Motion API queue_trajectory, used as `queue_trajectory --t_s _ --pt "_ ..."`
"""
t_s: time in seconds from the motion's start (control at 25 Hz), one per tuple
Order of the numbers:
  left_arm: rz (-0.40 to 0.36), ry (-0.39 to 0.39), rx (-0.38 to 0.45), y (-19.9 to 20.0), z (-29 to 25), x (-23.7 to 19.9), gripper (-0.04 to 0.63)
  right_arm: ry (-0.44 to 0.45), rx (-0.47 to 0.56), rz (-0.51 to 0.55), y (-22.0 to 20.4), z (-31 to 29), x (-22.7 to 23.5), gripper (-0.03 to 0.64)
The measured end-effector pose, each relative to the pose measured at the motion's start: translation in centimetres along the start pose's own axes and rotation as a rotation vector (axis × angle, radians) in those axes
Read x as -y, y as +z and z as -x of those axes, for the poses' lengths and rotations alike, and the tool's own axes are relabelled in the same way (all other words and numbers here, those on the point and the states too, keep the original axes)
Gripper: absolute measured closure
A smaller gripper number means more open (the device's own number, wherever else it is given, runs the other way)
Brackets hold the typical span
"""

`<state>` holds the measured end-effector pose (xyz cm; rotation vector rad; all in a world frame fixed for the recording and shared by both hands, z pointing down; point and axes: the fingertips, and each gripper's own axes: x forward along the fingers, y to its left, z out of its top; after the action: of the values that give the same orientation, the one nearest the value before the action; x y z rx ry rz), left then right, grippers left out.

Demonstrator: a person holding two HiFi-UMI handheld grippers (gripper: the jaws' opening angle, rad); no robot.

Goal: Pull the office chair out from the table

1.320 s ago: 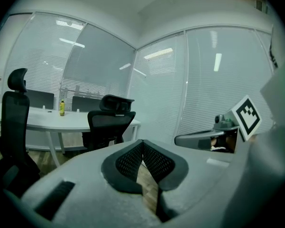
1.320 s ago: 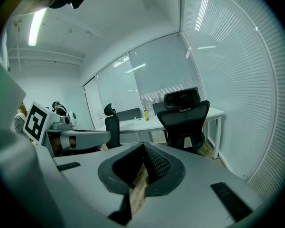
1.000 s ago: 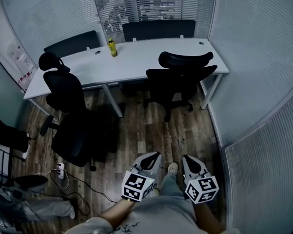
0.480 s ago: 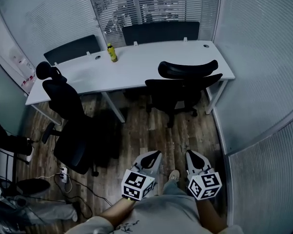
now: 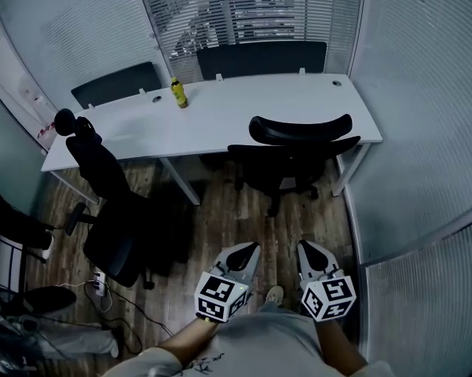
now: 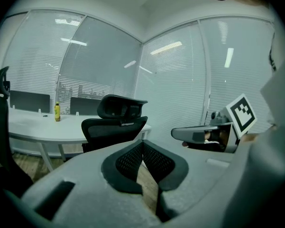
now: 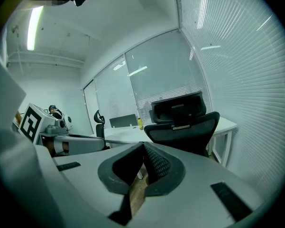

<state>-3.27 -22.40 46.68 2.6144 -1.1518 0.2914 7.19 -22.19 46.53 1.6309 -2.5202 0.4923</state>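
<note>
Black mesh and a curved headrest mark the office chair (image 5: 298,151) I'm after. It stands pushed up to the near edge of the white table (image 5: 220,120), toward the table's right end, with its backrest turned to me. I read this as the approach: nothing has been gripped yet. Both tools sit low in the head view, close to my body and well apart from the chair, with bare wooden floor (image 5: 236,218) between. The left gripper (image 5: 246,250) has its jaws pressed together with nothing in them, and the right gripper (image 5: 306,248) is the same, pads meeting and empty. Both gripper views look along the jaws at the chair's back, so the aim seems about right. Next I'd need to close that gap, spread at least one pair of jaws, and take hold of the top edge of the backrest or the headrest. Then I'd draw it straight back toward me. The glass wall (image 5: 408,132) runs close on the chair's right, so I'd keep the pull from swinging that way. A second chair (image 5: 102,187) stands out from the table on the left, clear of my path, and the yellow bottle (image 5: 177,93) sits on the table's far side.
</note>
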Motion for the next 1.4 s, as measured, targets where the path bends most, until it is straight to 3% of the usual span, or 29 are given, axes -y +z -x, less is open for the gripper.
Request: queue_trajectory --t_s 0.28,0.8,1.4 --pt "0.01 -0.002 0.006 1.0 -3.6 0.4 0.584 0.012 0.007 0.014 1.5 -1.5 3.3 0.611" --pt "0.006 0.035 0.021 1.8 -5.3 -1.4 0.584 -0.007 0.006 0.008 1.8 -2.9 5.4 0.611" --pt "-0.031 0.037 0.02 5.6 -11.6 -9.1 0.584 -0.078 0.028 0.006 5.2 -9.6 9.2 0.609"
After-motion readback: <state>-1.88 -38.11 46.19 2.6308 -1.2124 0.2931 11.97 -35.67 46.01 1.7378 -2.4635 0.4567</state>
